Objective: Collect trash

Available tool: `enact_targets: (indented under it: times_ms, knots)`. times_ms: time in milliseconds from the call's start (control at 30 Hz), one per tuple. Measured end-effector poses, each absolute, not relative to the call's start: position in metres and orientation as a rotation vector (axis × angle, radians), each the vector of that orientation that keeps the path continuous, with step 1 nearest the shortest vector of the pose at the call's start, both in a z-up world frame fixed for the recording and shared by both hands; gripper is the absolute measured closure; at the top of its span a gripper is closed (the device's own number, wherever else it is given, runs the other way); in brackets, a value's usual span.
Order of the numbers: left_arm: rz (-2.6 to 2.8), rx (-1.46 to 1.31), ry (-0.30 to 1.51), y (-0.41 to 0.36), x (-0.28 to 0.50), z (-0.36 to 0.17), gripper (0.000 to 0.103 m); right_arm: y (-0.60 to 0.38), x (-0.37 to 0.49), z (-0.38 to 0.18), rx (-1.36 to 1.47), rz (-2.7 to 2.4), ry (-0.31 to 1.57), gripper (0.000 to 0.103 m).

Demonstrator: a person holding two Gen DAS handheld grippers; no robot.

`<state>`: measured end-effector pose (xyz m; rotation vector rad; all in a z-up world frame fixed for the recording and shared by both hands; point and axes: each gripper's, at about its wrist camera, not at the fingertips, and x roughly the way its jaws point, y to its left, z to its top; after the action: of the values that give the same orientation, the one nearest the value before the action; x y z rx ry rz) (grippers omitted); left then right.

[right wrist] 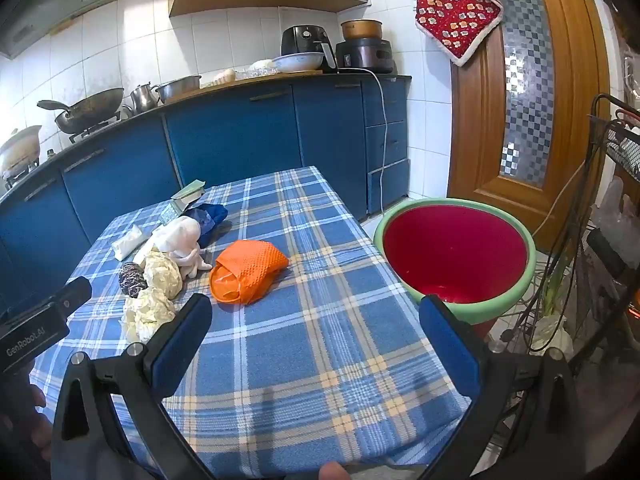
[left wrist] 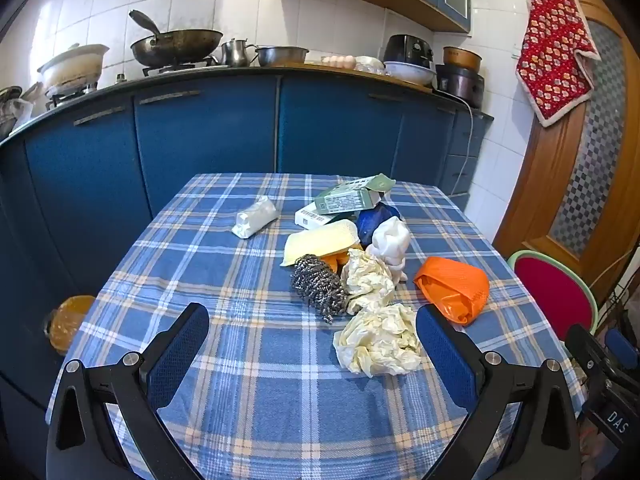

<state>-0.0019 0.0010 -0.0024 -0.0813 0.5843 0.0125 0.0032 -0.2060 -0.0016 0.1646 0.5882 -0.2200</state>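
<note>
Trash lies on the blue plaid tablecloth: two crumpled cream papers, a steel scourer, an orange mesh bag, a white glove, a blue wrapper, a yellow sponge, boxes and a white packet. My left gripper is open and empty, just short of the near paper. My right gripper is open and empty above bare cloth, right of the orange bag. A red bin with a green rim stands beside the table's right edge.
Blue kitchen cabinets run behind the table with a wok, pots and appliances on the counter. A wooden door with a hanging red cloth is at the right. A wire rack and cables stand right of the bin.
</note>
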Motion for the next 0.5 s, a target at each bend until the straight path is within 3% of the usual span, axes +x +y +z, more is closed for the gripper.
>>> enact_targets:
  times_ms: [500]
  knots:
    - [0.012, -0.086, 0.587, 0.0016, -0.0013, -0.0024, 0.000, -0.2082, 0.0015, -0.0051, 0.168, -0.222, 0.587, 0.001]
